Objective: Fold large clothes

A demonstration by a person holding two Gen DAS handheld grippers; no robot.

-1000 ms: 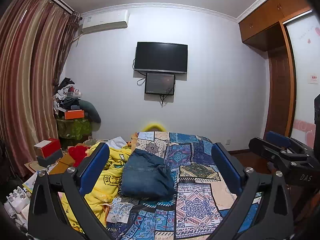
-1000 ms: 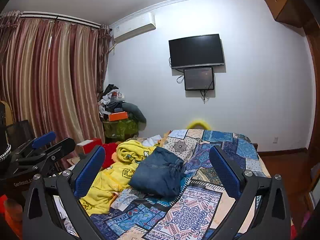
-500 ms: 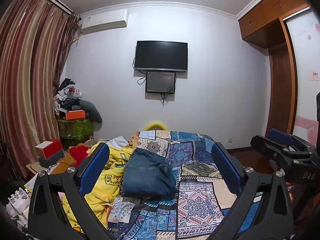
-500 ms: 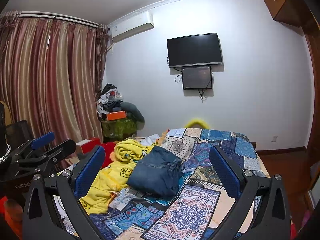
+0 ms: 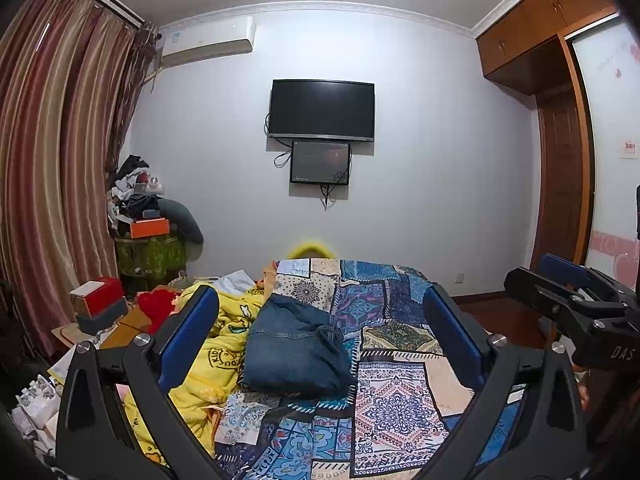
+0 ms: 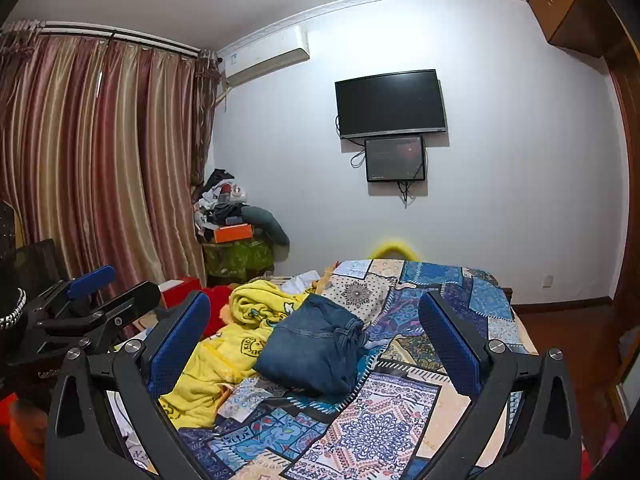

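A folded pair of blue jeans (image 5: 294,350) (image 6: 316,350) lies on the patchwork bedspread (image 5: 394,396) (image 6: 380,428), towards its left side. A crumpled yellow fleece garment (image 5: 216,356) (image 6: 224,356) lies just left of the jeans. My left gripper (image 5: 320,328) hangs open above the near part of the bed, well short of the jeans, nothing between its blue pads. My right gripper (image 6: 314,328) is open too and holds nothing. Each gripper shows in the other's view: the right one (image 5: 572,304) at the far right, the left one (image 6: 92,304) at the far left.
A wardrobe (image 5: 560,160) and wooden floor (image 6: 568,344) lie right of the bed. Left of it are striped curtains (image 6: 100,168), a cluttered stand with an orange box (image 5: 150,227) and a red box (image 5: 100,294). A TV (image 5: 322,110) hangs on the far wall.
Both views have shifted slightly; the bed and jeans sit a little lower and closer in frame. Both grippers stay open and empty, and the clothes have not moved.
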